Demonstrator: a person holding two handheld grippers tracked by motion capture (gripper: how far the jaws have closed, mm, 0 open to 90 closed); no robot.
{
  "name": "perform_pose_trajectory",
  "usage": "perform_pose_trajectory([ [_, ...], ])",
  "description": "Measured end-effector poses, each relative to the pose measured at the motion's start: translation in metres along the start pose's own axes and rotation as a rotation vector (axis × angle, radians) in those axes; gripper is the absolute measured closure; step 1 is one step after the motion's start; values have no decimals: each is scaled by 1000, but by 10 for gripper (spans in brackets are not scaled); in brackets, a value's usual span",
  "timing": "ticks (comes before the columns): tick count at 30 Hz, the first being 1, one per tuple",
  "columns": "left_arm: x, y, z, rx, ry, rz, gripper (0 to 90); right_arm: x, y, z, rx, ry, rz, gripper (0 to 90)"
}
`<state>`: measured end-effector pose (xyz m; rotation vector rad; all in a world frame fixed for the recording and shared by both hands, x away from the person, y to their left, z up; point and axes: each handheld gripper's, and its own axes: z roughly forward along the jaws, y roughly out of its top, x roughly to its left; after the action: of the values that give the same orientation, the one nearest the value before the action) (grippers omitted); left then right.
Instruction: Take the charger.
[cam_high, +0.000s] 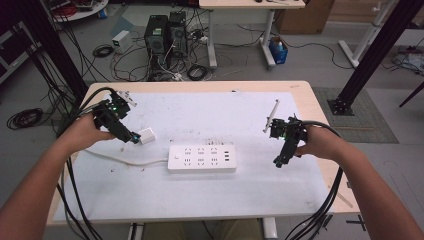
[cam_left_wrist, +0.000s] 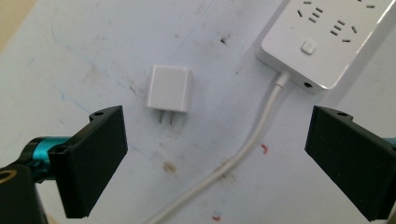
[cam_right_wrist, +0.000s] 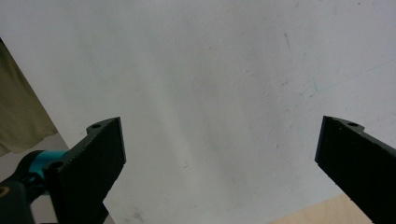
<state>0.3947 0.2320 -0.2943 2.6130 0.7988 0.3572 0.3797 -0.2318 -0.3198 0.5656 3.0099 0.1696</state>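
On the white mat covering our table, the white power strip lies at centre, its cord trailing left. Our left gripper hovers with jaws spread wide and empty just beside the small white plug adapter, which lies prongs-out on the mat near the strip's cord end. Our right gripper, likewise spread and empty, hangs over bare mat to the strip's right.

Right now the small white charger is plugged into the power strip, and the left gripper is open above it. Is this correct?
Not quite. In the left gripper view the charger lies loose on the table, prongs bare, apart from the power strip. The left gripper is indeed open above it.
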Motion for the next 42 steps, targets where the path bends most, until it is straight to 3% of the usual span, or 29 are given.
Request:
perform_pose_trajectory([
  [3,2,3,11,2,-17,10,57,1,0,-1,-7,7,1,10],
  [4,4,5,24,21,-32,11,57,2,0,-1,-10,4,-2,10],
  [6,7,6,30,45,-36,25,57,2,-1,-2,-11,4,-5,10],
  [7,11,7,42,64,-44,24,57,3,-1,-2,-19,3,-3,10],
  [9,11,7,42,64,-44,24,57,4,-1,-2,-19,5,-4,10],
  [10,19,7,56,84,-51,33,57,4,0,-2,-21,5,-12,10],
  [15,28,6,76,102,-62,49,57,5,1,-2,-17,7,-12,10],
  [19,34,6,88,119,-70,45,57,5,0,-2,-17,8,-7,10],
  [20,39,5,100,160,-72,27,57,4,-1,-2,-22,4,-5,10],
  [23,44,2,112,187,-76,17,58,2,-4,-3,-28,-5,14,10],
  [26,44,1,116,187,-75,8,57,1,-5,-4,-30,1,16,10],
  [27,48,-1,125,182,-87,-12,58,-2,-7,-5,-38,-1,29,10],
  [30,50,-3,131,168,-95,-40,75,-3,-8,-5,-31,0,30,11],
  [33,50,-5,136,165,-105,-42,94,-3,-8,-4,-31,1,28,10],
  [36,51,-9,145,192,-114,-44,94,-4,-7,-3,-30,7,30,10],
  [39,52,-11,145,175,-119,-47,104,-3,-6,-2,-26,11,26,11],
  [42,53,-13,140,163,-123,-40,181,-2,-5,-2,-20,9,20,10],
])
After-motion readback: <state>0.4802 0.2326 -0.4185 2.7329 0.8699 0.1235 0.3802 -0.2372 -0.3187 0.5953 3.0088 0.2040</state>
